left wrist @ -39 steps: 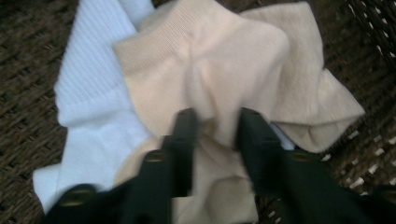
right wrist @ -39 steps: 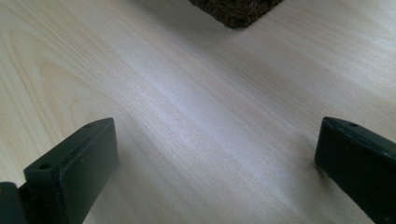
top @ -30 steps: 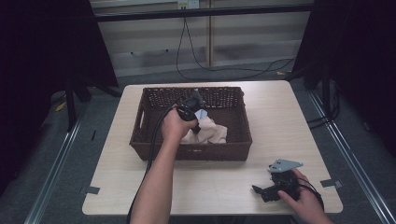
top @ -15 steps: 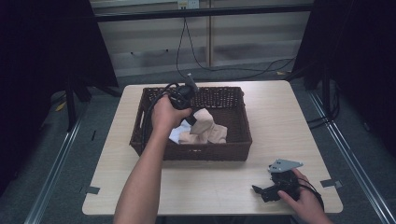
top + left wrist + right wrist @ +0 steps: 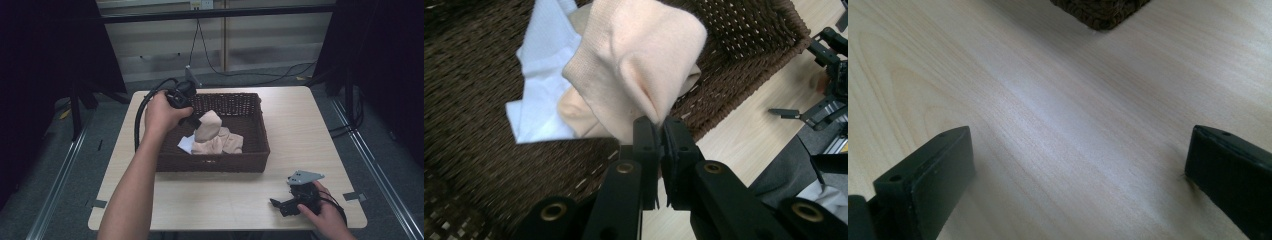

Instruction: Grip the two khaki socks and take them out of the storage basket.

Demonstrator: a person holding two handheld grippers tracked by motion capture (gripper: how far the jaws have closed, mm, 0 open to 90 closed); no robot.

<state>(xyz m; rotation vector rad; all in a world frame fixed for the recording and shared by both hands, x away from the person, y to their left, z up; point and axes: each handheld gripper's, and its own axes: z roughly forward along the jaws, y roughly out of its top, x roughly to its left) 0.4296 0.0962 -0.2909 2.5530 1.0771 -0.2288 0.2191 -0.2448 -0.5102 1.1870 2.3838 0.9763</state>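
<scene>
A dark wicker basket (image 5: 250,160) stands mid-table and holds peach cloths and a white cloth (image 5: 186,144). My left gripper (image 5: 196,120) hangs above the basket's left part, shut on a peach cloth (image 5: 207,127) that dangles from its jaws. In the left gripper view the jaws pinch the peach cloth (image 5: 639,65) at a fold, with the white cloth (image 5: 544,70) below on the basket floor (image 5: 469,90). My right gripper (image 5: 280,206) rests at the table's front right, jaws wide apart over bare wood (image 5: 1063,125), nothing between them.
More peach cloth (image 5: 222,144) lies in the basket. A basket corner (image 5: 1098,12) shows at the top of the right gripper view. Tape marks (image 5: 350,196) sit near the table's front corners. Cables run on the floor behind the table.
My left gripper has risen and shifted left, pulling the peach cloth up out of the pile in the basket. The right gripper has stayed put.
</scene>
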